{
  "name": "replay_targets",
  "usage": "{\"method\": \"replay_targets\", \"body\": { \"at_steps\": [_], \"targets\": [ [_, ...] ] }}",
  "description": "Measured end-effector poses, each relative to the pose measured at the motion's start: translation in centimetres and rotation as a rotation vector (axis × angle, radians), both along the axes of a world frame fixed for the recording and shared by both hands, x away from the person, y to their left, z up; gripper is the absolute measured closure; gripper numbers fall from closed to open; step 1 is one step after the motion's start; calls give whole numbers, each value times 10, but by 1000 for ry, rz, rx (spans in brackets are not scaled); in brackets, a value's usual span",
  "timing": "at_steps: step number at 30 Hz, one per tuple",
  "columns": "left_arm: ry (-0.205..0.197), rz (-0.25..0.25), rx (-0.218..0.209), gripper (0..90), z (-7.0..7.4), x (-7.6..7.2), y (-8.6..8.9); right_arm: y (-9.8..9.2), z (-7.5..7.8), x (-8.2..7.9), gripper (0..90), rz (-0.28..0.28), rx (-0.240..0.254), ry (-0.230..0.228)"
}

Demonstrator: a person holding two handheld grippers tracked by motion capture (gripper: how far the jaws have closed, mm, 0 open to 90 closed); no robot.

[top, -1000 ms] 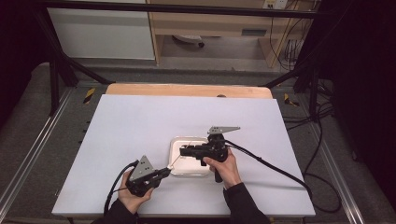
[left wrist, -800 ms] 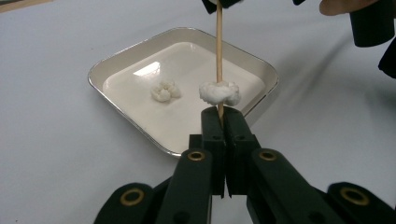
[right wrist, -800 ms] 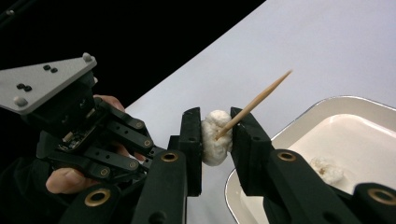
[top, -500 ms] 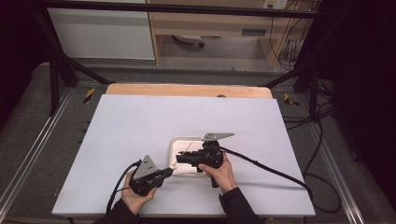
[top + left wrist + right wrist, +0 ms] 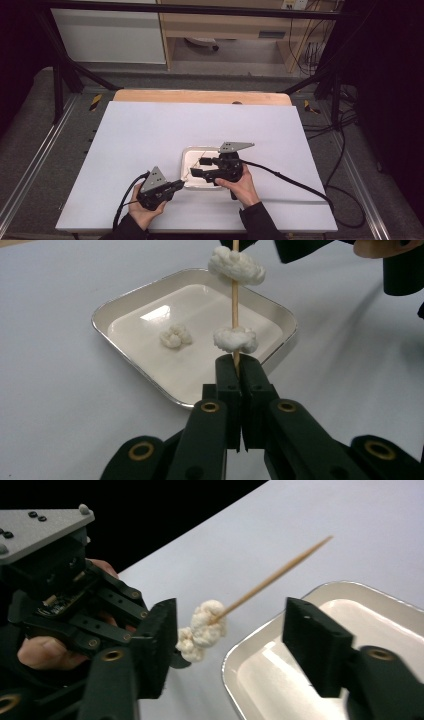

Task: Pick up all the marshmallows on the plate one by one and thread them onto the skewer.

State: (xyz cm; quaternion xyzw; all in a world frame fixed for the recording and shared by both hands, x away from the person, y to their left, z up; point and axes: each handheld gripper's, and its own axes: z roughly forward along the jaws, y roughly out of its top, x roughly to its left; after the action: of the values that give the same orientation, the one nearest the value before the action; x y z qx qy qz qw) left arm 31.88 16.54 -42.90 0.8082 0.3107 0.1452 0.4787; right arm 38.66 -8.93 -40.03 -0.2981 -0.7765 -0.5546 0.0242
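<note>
My left gripper (image 5: 239, 365) is shut on the lower end of a wooden skewer (image 5: 234, 305) and holds it over a white tray (image 5: 125, 300). Two white puffy lumps are threaded on the skewer, an upper lump (image 5: 235, 265) and a lower lump (image 5: 235, 339) just above my jaws. A third lump (image 5: 175, 336) lies loose in the tray. My right gripper (image 5: 235, 645) is open around the skewer's upper lump (image 5: 202, 627). Its jaws have just been opening, and the lump sits near one jaw without being pressed. In the high view my left gripper (image 5: 180, 184) and right gripper (image 5: 199, 166) meet at the tray (image 5: 192, 154).
The tray stands near the front middle of a white table top (image 5: 150, 135). A wooden strip (image 5: 200, 96) runs along the far edge. Each gripper trails a black cable (image 5: 290, 180) over the table, and metal rails flank both sides.
The right gripper's jaws have spread apart around the upper lump. The left gripper and the skewer have stayed where they were.
</note>
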Motion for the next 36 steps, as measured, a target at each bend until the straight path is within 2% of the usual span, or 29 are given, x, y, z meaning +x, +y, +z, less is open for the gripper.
{"method": "replay_targets", "body": {
  "at_steps": [5, 7, 11, 15, 18, 25, 30, 34, 36],
  "targets": [
    [3, -1, -15, 882, 0, 1, 4, -9, -1, 0, 235, -36, -59, -24],
    [6, -1, -12, 882, 0, 1, 5, -12, -3, 0, 210, -40, -98, -43],
    [11, 14, -4, 882, 1, 1, 8, -18, -10, 1, 160, -62, -113, -47],
    [15, 19, -4, 882, 1, 2, 10, -20, -16, 2, 101, -69, -155, -50],
    [16, 21, -4, 882, 1, 3, 12, -21, -16, 2, 81, -70, -181, -69],
    [20, 18, -19, 881, 3, 2, 17, -22, -15, 4, 48, -101, -230, -75],
    [20, 36, -13, 881, 4, 3, 22, -20, -17, 6, 25, -113, -238, -57],
    [24, 41, -15, 881, 4, 4, 23, -16, -16, 9, 10, -120, -267, -61],
    [25, 42, -15, 881, 4, 5, 23, -14, -15, 11, 9, -119, -262, -62]
  ]
}}
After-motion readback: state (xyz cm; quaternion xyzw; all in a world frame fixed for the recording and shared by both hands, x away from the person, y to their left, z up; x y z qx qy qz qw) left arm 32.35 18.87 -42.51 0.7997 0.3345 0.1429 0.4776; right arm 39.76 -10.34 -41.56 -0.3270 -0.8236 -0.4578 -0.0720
